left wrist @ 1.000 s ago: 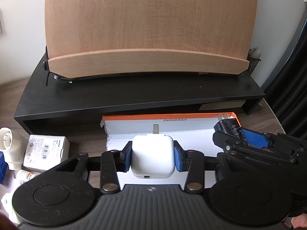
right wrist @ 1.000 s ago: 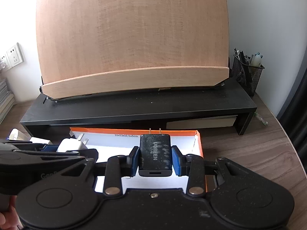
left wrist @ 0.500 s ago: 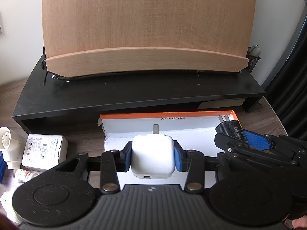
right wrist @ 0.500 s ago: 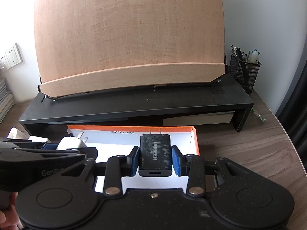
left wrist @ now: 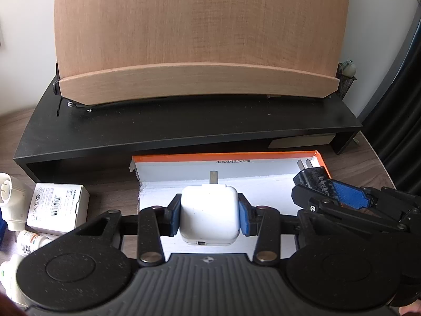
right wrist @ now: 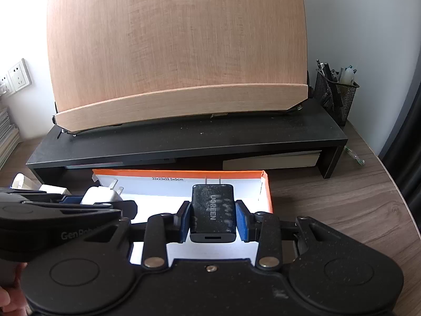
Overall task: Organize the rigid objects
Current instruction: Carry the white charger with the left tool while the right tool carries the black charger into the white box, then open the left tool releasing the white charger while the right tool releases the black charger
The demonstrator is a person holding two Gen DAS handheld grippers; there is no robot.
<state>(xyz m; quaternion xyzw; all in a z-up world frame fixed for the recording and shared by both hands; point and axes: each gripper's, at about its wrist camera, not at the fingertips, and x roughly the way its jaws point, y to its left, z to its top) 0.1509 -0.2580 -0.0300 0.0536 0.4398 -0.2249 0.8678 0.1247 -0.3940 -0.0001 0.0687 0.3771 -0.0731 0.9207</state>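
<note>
The dark wood desk (right wrist: 329, 205) carried a black riser shelf (right wrist: 189, 142); just in front of it sat an orange-edged box (right wrist: 267, 192), a small white carton (left wrist: 56, 205) left of the box.

Two chargers: one white square plastic charger (left wrist: 209, 213), one black rectangular UGREEN charger (right wrist: 212, 212). One orange-rimmed white cardboard box (left wrist: 263, 169). Perhaps two small white bottles (left wrist: 29, 241).

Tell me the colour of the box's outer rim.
Orange, with a white interior; the box shows it best in the right wrist view.
</note>
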